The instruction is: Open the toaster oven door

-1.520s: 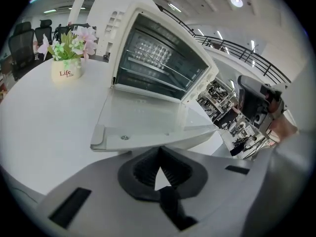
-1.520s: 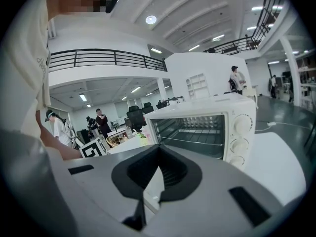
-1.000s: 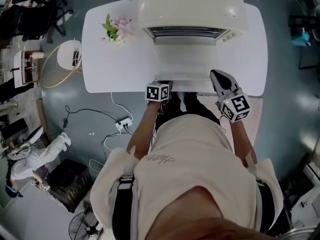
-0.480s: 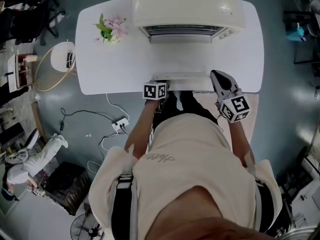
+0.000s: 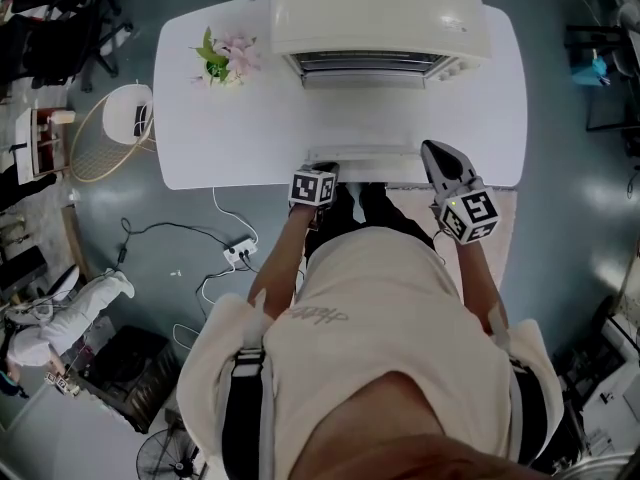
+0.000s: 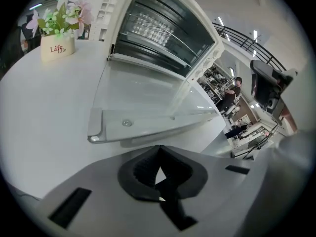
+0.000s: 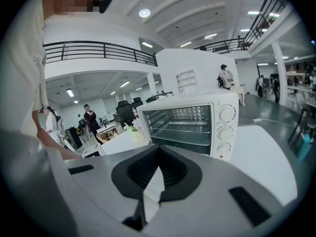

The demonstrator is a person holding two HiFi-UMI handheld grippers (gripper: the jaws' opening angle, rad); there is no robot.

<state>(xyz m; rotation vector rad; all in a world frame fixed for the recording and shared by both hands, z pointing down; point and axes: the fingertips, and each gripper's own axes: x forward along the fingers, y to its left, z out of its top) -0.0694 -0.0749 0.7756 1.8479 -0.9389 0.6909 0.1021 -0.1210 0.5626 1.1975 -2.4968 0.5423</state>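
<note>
A power strip [image 5: 244, 251] lies on the grey floor [image 5: 120, 188] left of the white table [image 5: 230, 138], where a flower pot [image 5: 225, 56] stands beside the toaster oven [image 5: 375, 8] at the far edge, its door [image 5: 365, 118] dropped flat toward the person, long side crosswise, with the left gripper [image 6: 158, 147] and right gripper [image 7: 157, 148] near its front corners, jaws pressed together, empty.

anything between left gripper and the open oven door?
Nothing. Only a bare strip of white table lies between the left gripper, jaws together, and the front edge of the oven door; the left gripper view shows it.
</note>
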